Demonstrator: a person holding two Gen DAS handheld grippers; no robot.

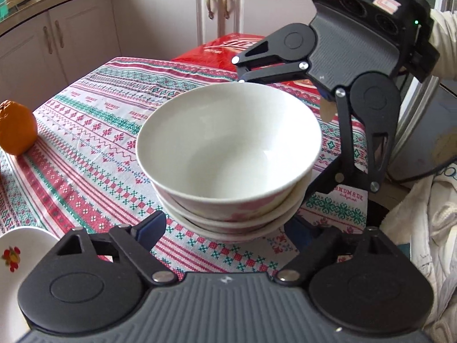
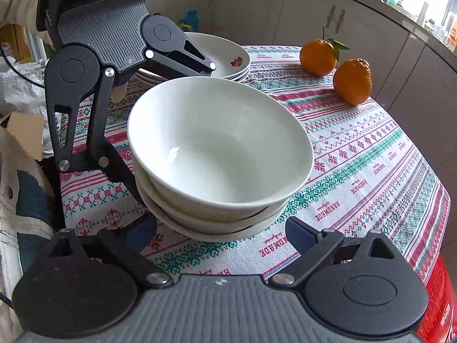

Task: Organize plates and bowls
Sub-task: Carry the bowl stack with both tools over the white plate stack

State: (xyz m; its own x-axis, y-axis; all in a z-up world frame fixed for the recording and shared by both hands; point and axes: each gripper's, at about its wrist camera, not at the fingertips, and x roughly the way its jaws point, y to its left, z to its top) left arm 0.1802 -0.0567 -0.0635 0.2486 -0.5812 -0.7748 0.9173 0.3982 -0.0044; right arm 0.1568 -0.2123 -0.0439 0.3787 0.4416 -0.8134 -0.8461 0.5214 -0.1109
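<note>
Two claws, left [image 1: 228, 234] and right [image 2: 222, 233], both spread apart, flank stacked bowls [image 1: 228, 148] on the tabletop [image 1: 85, 131]; plates [image 2: 225, 57] sit near its far edge.

Glossy white glazed bowls [image 1: 228, 148] sat stacked on a woven, patterned tablecloth [image 1: 94, 131] over the worktop, framed by a matt black plastic gripper [image 1: 225, 235] with ribbed grey housing and shiny metal rivets; dimpled oranges [image 2: 352, 81] looked waxy.

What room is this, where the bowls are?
Probably a home kitchen: cupboards under a cluttered counter, and a table with a patterned cloth holding stacked bowls and oranges.
</note>
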